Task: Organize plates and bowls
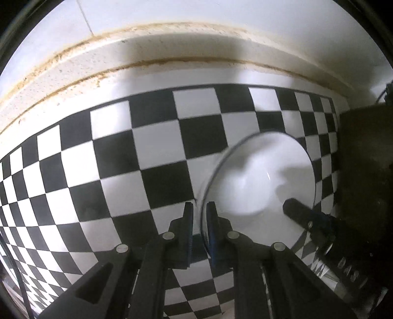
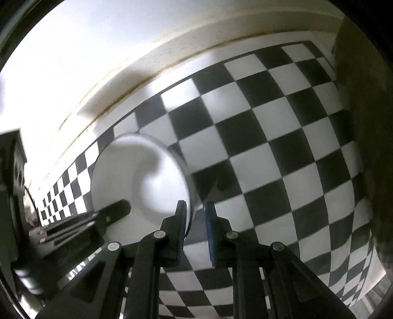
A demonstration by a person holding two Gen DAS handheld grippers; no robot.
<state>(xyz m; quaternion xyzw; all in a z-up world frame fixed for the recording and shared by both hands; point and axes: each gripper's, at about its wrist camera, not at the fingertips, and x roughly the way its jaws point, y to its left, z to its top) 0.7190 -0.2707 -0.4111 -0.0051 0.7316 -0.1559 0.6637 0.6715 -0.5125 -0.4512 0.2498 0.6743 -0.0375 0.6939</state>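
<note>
A white bowl (image 1: 258,176) with a thin dark rim sits low over a black-and-white checkered cloth (image 1: 137,147). My left gripper (image 1: 200,208) is shut on its near-left rim, one finger inside the bowl and one outside. The same bowl (image 2: 140,176) shows at the left of the right wrist view, slightly blurred. My right gripper (image 2: 195,208) clamps the opposite rim, with the bowl wall between its blue pads. Each view shows the other gripper's black finger (image 1: 297,212) (image 2: 115,208) reaching over the bowl's edge. Whether the bowl rests on the cloth is unclear.
Behind the cloth runs a white ledge (image 1: 73,81) with brown-stained seams, and above it a pale tiled wall (image 1: 147,14). A dark bulky shape (image 1: 363,159) stands at the right of the left wrist view. Another dark mass (image 2: 363,122) borders the cloth's right side.
</note>
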